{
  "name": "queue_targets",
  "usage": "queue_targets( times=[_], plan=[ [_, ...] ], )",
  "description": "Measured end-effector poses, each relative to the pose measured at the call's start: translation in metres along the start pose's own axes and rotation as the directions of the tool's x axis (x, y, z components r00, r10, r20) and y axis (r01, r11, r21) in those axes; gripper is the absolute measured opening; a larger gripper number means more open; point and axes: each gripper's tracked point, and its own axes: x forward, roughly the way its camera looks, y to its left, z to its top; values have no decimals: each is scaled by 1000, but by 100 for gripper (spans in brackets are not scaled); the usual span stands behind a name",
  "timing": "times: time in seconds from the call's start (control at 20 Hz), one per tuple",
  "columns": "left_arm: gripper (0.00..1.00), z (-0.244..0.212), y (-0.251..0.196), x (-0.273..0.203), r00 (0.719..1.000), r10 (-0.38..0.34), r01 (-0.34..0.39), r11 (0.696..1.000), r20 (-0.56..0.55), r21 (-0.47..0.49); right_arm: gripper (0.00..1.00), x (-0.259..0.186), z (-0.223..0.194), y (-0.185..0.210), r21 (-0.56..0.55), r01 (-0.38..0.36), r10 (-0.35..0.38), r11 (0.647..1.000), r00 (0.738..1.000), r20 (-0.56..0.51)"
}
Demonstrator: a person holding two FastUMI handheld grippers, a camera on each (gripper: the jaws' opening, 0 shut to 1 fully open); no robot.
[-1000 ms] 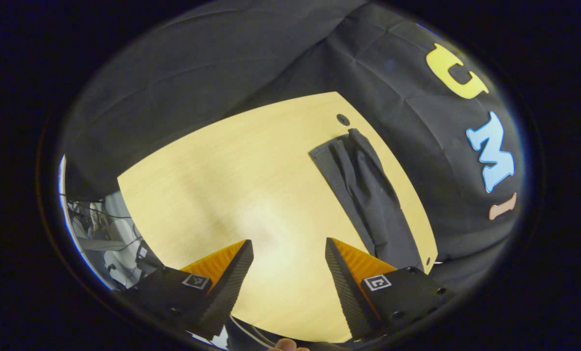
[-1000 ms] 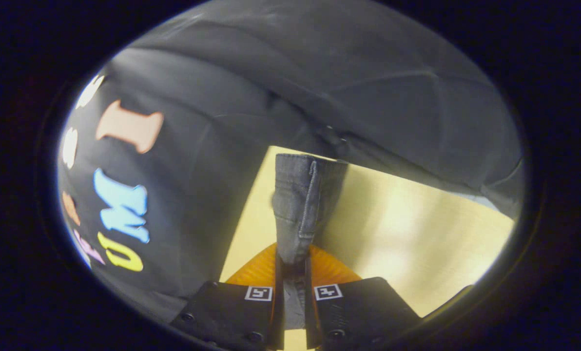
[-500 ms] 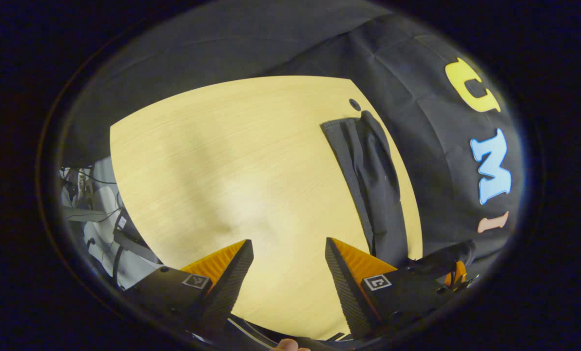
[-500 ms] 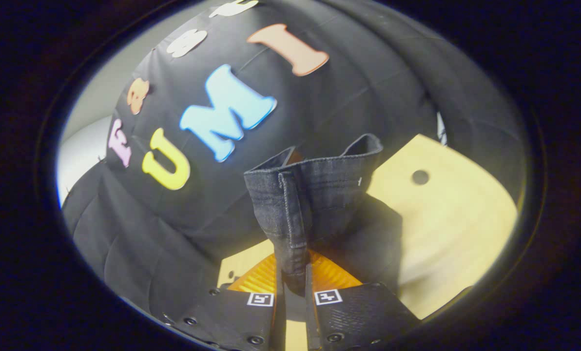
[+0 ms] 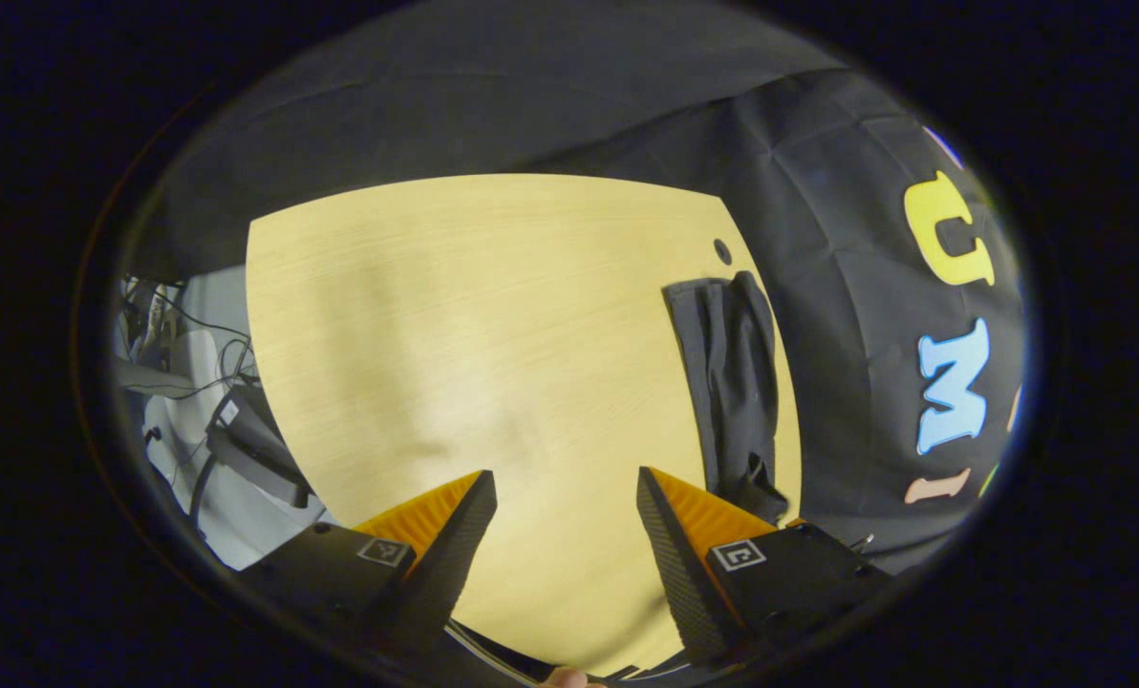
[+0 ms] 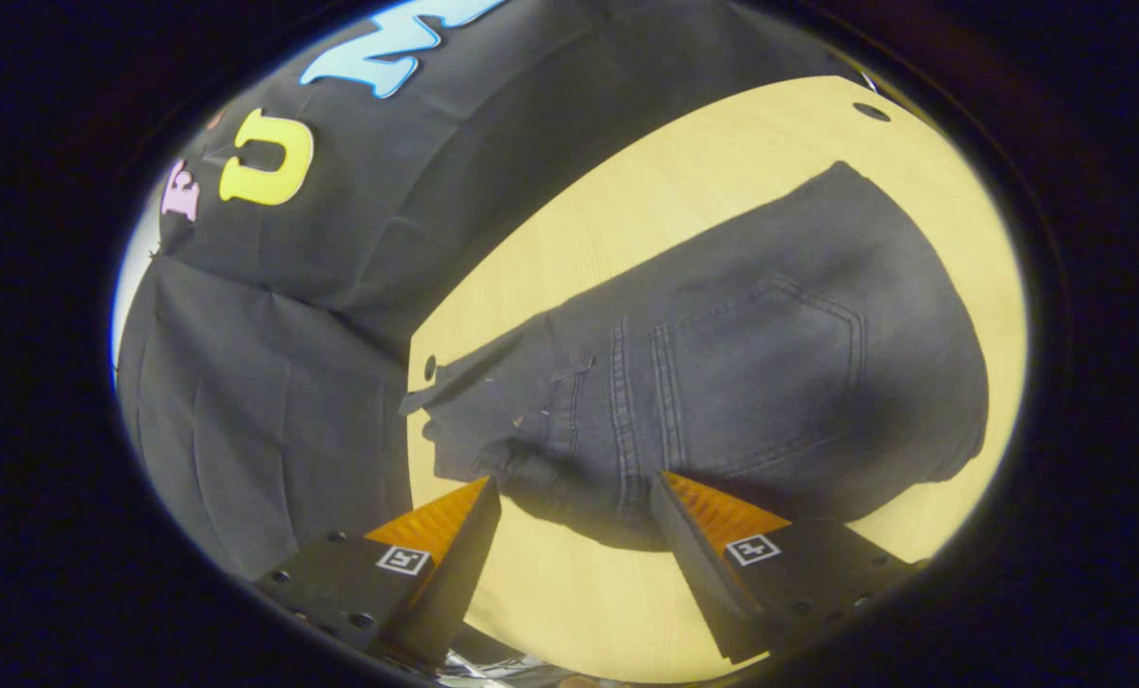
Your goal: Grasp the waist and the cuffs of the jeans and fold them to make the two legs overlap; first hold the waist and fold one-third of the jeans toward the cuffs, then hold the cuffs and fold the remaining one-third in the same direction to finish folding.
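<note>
Our right gripper [image 6: 574, 521] has its two black and orange fingers spread wide, and nothing is between them. Just past the tips lie the dark grey denim jeans [image 6: 722, 373], flat on the pale yellow wooden table [image 6: 569, 592]. The waist end with its stitched back pocket [image 6: 780, 368] is closest to this gripper, and the cloth runs sideways across its view. Our left gripper [image 5: 565, 521] is wide too and holds nothing. Bare table sits under it. In its view the jeans [image 5: 732, 382] are a long thin dark strip off to the right, near the table edge, well apart from its fingers. We think the right gripper is nearer, so it should reach first, while the left must swing over to the cuffs
</note>
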Motion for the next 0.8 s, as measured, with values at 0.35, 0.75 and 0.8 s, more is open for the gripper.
queue_targets(
  times=[0.35, 0.75, 0.8],
  plan=[
    [98, -6, -50, 59, 997, -34, 38, 998, -70, 56, 96, -44, 27, -21, 23, 1, -3, 1000, 995, 98],
    [100, 68, -132, 166, 999, -21, 25, 996, -36, 90, 96, -169, -2, -165, 352, 130, -203, 927, 963, 176],
    [100, 79, -134, 179, 1000, 2, 0, 996, -30, 91, 96, -179, -9, -173, 398, 124, -215, 909, 958, 191]
  ],
)
